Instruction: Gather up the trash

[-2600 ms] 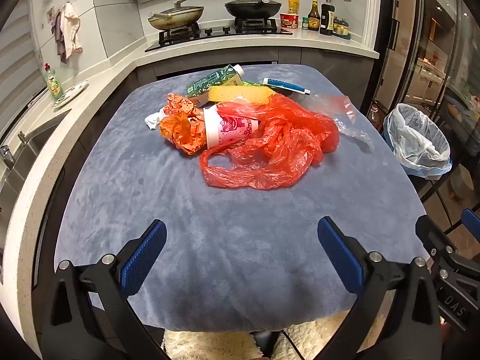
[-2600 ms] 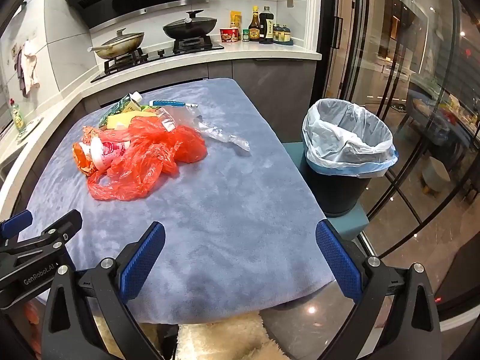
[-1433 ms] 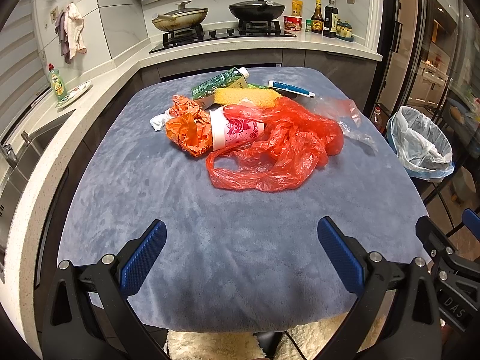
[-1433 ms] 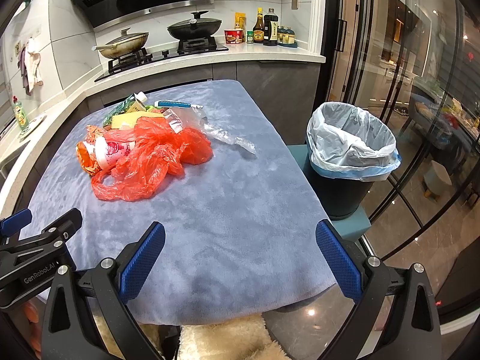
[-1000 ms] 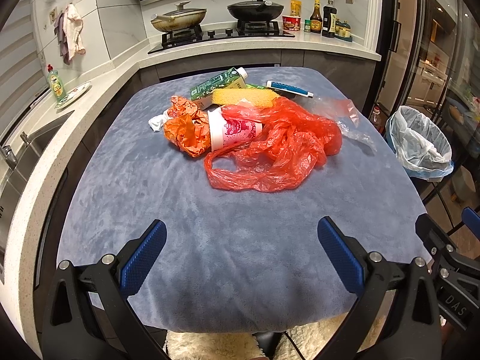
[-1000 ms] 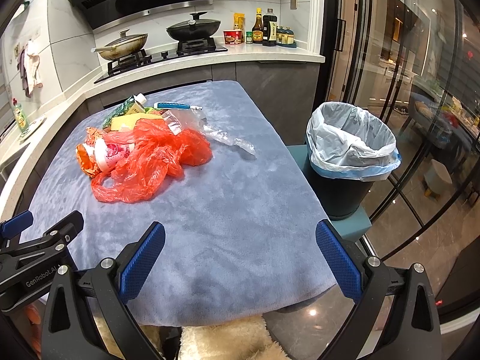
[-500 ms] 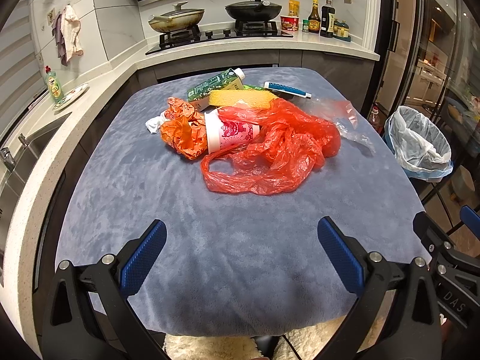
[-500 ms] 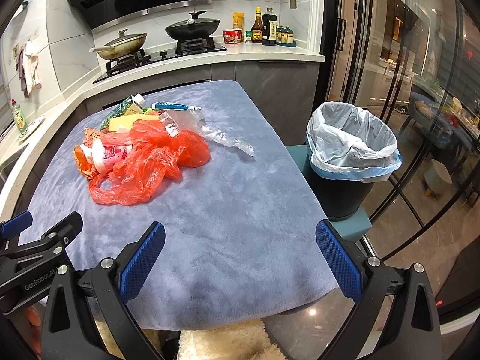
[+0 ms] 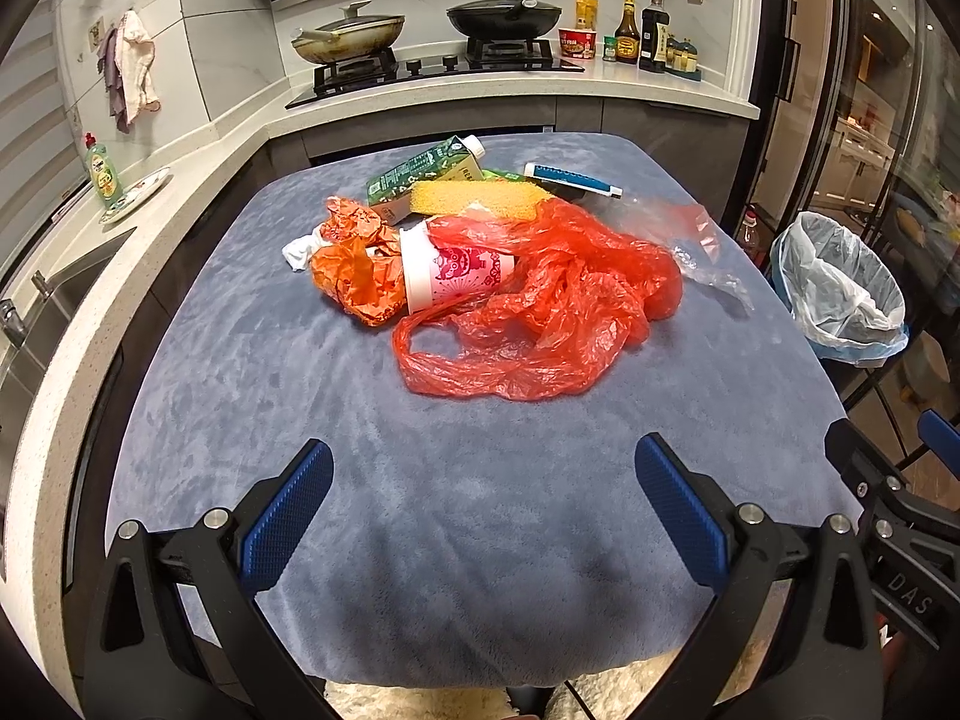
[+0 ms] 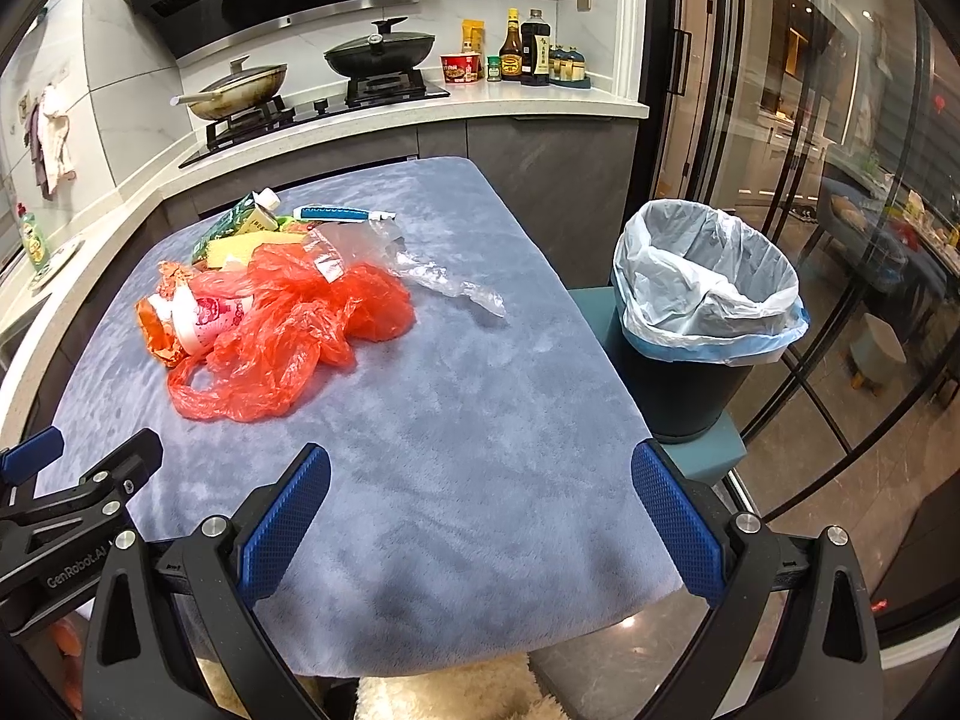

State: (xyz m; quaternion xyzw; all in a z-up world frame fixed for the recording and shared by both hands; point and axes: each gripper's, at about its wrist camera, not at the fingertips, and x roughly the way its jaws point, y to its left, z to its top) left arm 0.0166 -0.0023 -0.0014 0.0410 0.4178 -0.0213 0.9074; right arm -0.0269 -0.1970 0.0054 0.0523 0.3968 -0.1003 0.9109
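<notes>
Collection not begun — left claw point(image 9: 483, 483) and right claw point(image 10: 480, 483), both wide and empty, must next reach ahead for the crumpled red plastic bag point(image 9: 558, 306) — the white-lined black bin point(image 10: 702, 324) stands right of them.

The table cover point(image 9: 456, 540) is blue-grey with a mottled nap. The plastic bag point(image 9: 558, 312) is red, the crumpled wrapper point(image 9: 354, 276) orange, the cup point(image 9: 450, 273) white with a red print, the sponge point(image 9: 474, 199) yellow, and the carton point(image 9: 420, 174) green. The bin point(image 10: 684, 384) is black with a white, blue-edged liner point(image 10: 708, 282); both grippers' pads point(image 9: 285, 516) are blue with a dimpled texture.
</notes>
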